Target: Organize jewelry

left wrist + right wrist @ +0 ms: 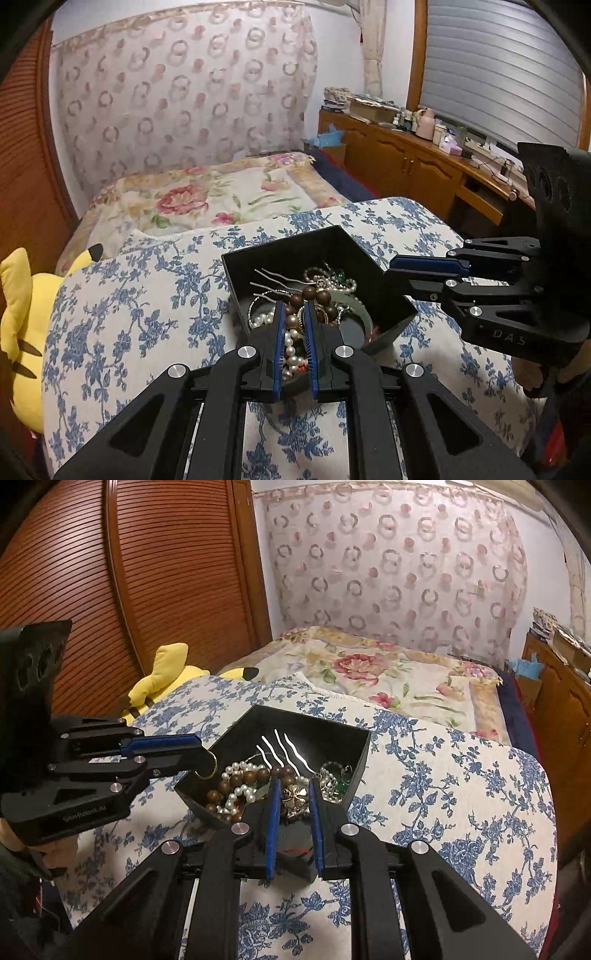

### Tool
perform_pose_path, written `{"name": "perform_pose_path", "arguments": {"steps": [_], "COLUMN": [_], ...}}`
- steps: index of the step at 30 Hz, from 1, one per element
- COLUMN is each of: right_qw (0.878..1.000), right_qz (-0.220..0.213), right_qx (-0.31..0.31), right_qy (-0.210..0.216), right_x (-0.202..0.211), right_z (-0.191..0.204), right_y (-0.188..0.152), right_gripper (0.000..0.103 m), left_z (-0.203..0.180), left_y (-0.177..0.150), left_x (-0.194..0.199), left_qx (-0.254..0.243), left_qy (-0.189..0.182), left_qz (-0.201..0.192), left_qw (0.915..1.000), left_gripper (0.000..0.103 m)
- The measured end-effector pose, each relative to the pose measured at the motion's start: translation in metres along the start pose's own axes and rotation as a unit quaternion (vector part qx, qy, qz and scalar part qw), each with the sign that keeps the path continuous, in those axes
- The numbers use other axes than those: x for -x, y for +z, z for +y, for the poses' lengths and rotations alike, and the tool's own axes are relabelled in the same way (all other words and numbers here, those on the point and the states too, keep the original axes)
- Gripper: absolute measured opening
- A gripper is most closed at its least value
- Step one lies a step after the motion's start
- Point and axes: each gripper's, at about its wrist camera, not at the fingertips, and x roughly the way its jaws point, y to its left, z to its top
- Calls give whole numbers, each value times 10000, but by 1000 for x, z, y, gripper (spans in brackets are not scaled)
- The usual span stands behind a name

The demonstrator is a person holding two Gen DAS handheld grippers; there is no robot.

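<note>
Just beyond left claw [294, 308], jewelry box [397, 301]

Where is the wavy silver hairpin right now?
In both wrist views the wavy silver hairpin lies inside the black box toward its far side, atop the beads, on the blue-flowered cover.

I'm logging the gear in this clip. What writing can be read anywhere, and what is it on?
"DAS" on the right gripper's black body, left wrist view.
Pale lettering on the left gripper's body, right wrist view: too blurred to read.
Boxes on the wooden cabinet: print too small to read.
</note>
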Motion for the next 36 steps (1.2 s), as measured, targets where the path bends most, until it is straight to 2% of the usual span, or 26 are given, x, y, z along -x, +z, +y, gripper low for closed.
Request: {"name": "perform_pose_path", "arguments": {"steps": [2, 5, 18, 19, 20, 22, 24, 26, 29, 32, 34, 36], "right_qw": [10000, 10000, 9996, 9995, 9994, 9990, 9982, 9974, 9955, 9939, 9923, 9902], "right_qz": [-2, -23, -191, -213, -231, -278, -355, -426, -596, -732, -836, -966], "right_qx": [-16, -56, -150, -154, -154, -160, -212, -257, -293, -375, -389, -405], "right_qy": [-22, -15, -148, -170, -194, -307, -436, -531, -676, -738, -826, -925], "right_x": [-1, 0, 15, 16, 18, 22, 26, 30, 38, 47, 53, 60], "right_z": [0, -2, -5, -5, -5, -5, -5, -4, -3, -2, -1, 1], "right_y": [1, 2, -4, -5, -5, -6, -8, -9, -11, -12, -12, -13], "right_gripper": [20, 36, 37, 37, 37, 38, 38, 41, 55, 65, 75, 91], "left_z": [1, 2, 1, 2, 2, 5, 7, 8, 9, 8, 7, 4], "left_y": [2, 3, 13, 14, 14, 14, 11, 8, 3, -1, -3, -5], "left_x": [-2, -3, -10, -11, -10, -7, -6, -4, 5, 16, 24, 31], "left_qx": [18, 44, 61, 73, 86, 158, 209, 239, 292, 319, 305, 289], "left_qy": [6, 3, 130, 161, 183, 199, 342, 533, 699, 841, 856, 852], "left_qz": [5, 11, -83, -83, -101, -229, -228, -225, -359, -477, -547, -601], "left_qw": [10000, 10000, 9999, 9998, 9997, 9994, 9989, 9980, 9965, 9948, 9944, 9941], "left_gripper": [9, 9, 10, 20, 43, 69, 74, 88, 92, 95, 95, 95]}}
